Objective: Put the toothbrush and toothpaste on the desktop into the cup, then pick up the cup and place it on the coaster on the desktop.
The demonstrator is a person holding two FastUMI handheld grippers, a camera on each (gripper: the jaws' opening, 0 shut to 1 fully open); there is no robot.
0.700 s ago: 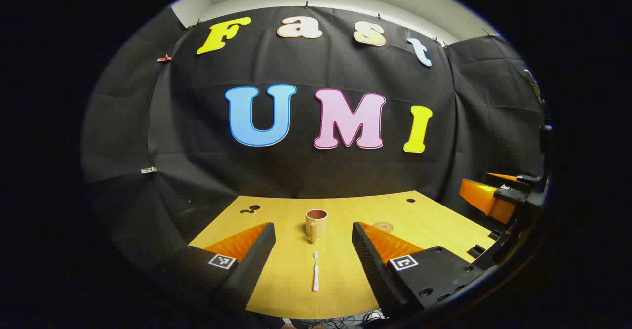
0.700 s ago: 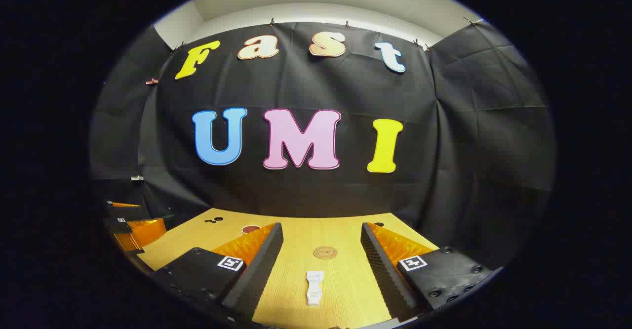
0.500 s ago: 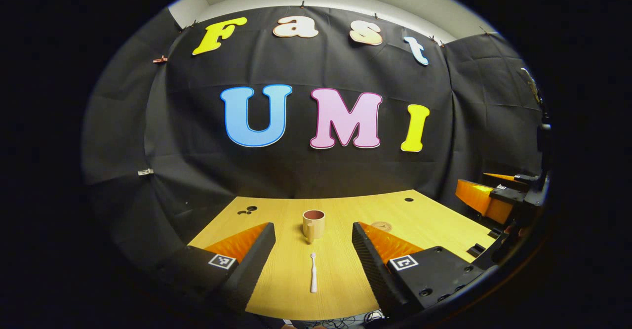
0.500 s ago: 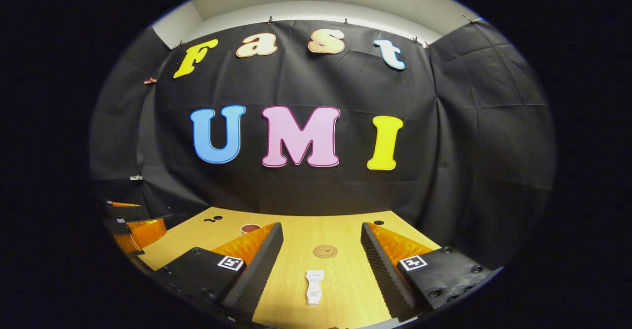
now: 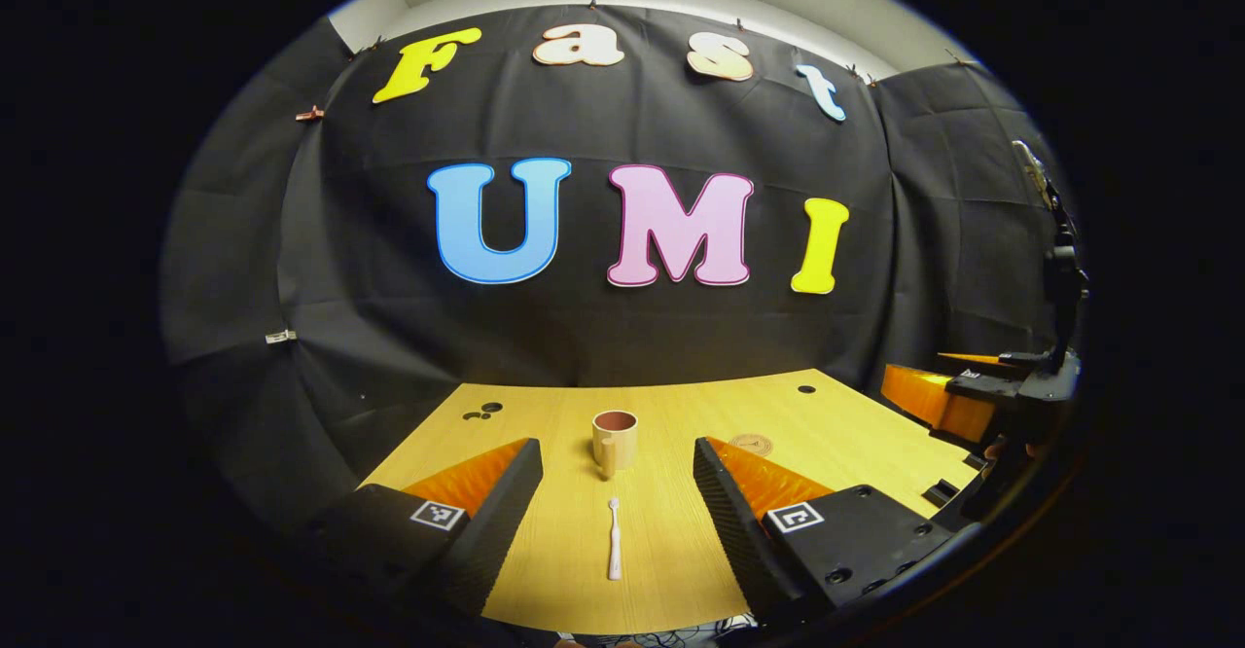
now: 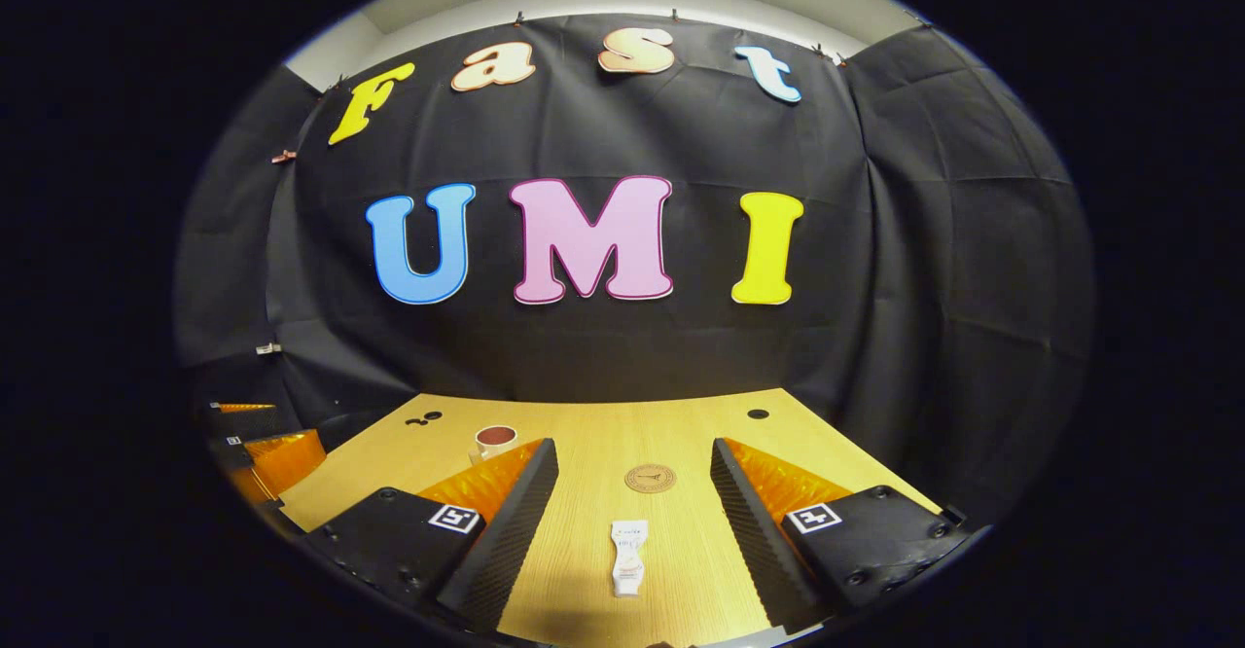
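A white toothbrush (image 5: 614, 551) lies lengthwise on the wooden desktop (image 5: 681, 414), between the fingers of my open left gripper (image 5: 617, 502). Beyond it stands a tan cup (image 5: 614, 440) with a reddish inside and its handle toward me. A white toothpaste tube (image 6: 628, 557) lies between the fingers of my open right gripper (image 6: 632, 502). The round brown coaster (image 6: 650, 478) sits just past the tube; the coaster (image 5: 751, 445) peeks over the left gripper's right finger. The cup (image 6: 494, 441) shows at the left in the right gripper view. Both grippers hover above the desk, holding nothing.
The right gripper (image 5: 963, 400) hangs off the desk's right side in the left gripper view; the left gripper (image 6: 263, 449) shows at the left edge of the right gripper view. Small dark holes (image 5: 483, 411) mark the desk's far corners. The black cloth wall (image 5: 632, 337) closes the back.
Both views have tipped slightly downward and forward: the desk, cup, toothbrush and toothpaste sit a little farther in view. Nothing on the desk has been moved; both grippers stay open.
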